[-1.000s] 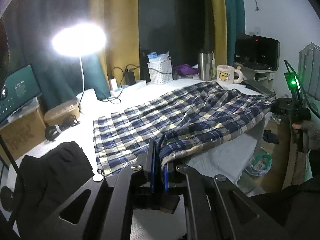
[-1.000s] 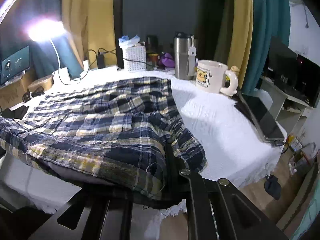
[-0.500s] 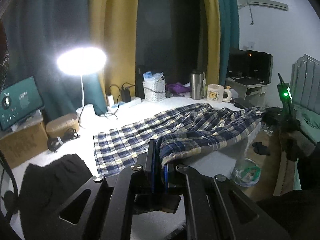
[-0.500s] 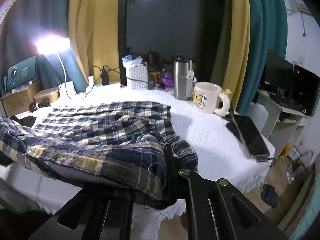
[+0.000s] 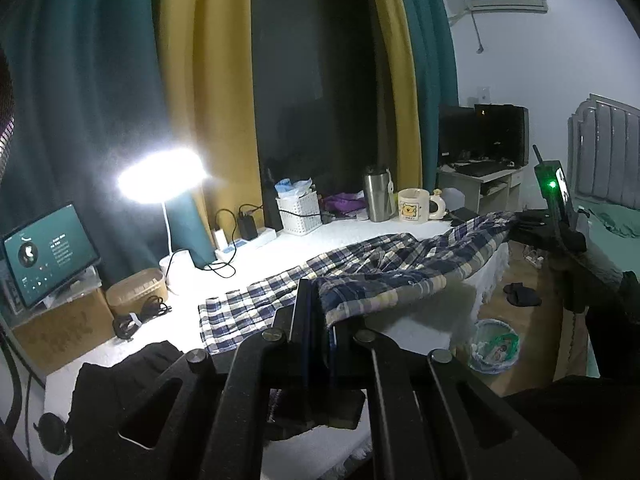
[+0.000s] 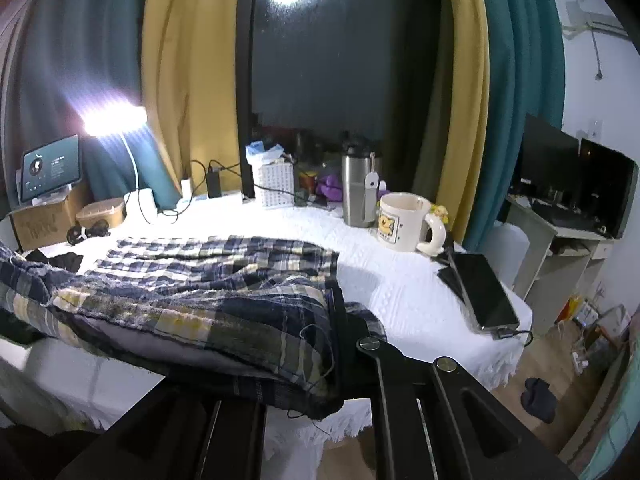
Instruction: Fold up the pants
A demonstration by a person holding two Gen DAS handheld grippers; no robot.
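Note:
Blue, white and yellow plaid pants (image 5: 360, 268) lie partly on a white-covered table (image 5: 288, 248), their near edge lifted off it. My left gripper (image 5: 318, 312) is shut on one corner of that lifted edge. My right gripper (image 6: 332, 320) is shut on the other corner, with plaid cloth (image 6: 200, 280) draped over its left finger. The right gripper also shows at the right of the left wrist view (image 5: 524, 220). The cloth hangs taut between the two grippers above the table's front edge.
A lit lamp (image 5: 162, 176), white basket (image 5: 300, 212), steel tumbler (image 6: 358, 188), cream mug (image 6: 404, 222) and phone (image 6: 482, 288) stand along the table's back and right. A black garment (image 5: 120, 380) lies at front left. A tablet (image 5: 44, 256) sits on a box.
Both grippers have risen and pulled back from the table, lifting the pants' near edge higher. The table and its objects look farther away and lower.

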